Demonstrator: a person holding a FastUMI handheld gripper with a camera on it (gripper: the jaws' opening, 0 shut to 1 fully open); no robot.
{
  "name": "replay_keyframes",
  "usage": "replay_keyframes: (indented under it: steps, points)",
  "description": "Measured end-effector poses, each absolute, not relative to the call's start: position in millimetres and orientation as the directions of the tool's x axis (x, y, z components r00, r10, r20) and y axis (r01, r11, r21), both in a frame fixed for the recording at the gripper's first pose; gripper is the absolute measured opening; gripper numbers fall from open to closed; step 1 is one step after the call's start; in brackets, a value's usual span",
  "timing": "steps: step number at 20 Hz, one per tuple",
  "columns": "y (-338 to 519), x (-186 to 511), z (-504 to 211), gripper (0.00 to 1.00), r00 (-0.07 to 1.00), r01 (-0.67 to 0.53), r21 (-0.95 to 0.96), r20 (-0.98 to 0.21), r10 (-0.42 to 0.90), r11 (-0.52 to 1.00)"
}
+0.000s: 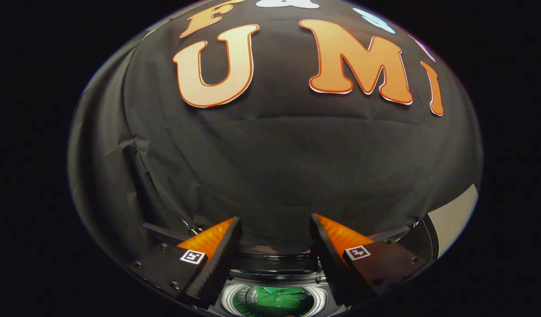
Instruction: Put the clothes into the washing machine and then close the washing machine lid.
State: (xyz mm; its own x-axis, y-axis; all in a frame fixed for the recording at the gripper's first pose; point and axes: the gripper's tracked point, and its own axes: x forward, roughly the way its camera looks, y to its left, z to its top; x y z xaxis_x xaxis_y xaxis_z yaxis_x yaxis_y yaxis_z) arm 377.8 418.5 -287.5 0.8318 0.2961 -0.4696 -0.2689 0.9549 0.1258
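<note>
My gripper (pixel 275 229) is open, its two fingers spread wide with nothing between them. It is held high and faces the booth's black cloth wall. Low down between the finger bases I see the open top of the washing machine (pixel 275 275), with its pale round drum rim (pixel 228 299). A green garment (pixel 275 299) lies inside the drum. The machine's lid is not something I can make out from here.
The black cloth wall (pixel 275 154) stands close ahead, beyond the fingers. A pale panel (pixel 453 215) shows at the wall's lower right edge, past the right finger. A dark bar (pixel 164 232) runs behind the left finger.
</note>
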Motion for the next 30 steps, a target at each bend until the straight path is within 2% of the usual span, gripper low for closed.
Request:
replay_keyframes:
  steps: [15,25,30]
  points:
    - [400,278,-293,0.99,0.867,-0.253,0.105,-0.417,0.274,0.962]
    - [394,239,-305,0.99,0.905,-0.265,0.104,-0.316,0.284,0.959]
    - [394,232,-320,0.98,0.9,-0.267,0.105,-0.328,0.287,0.958]
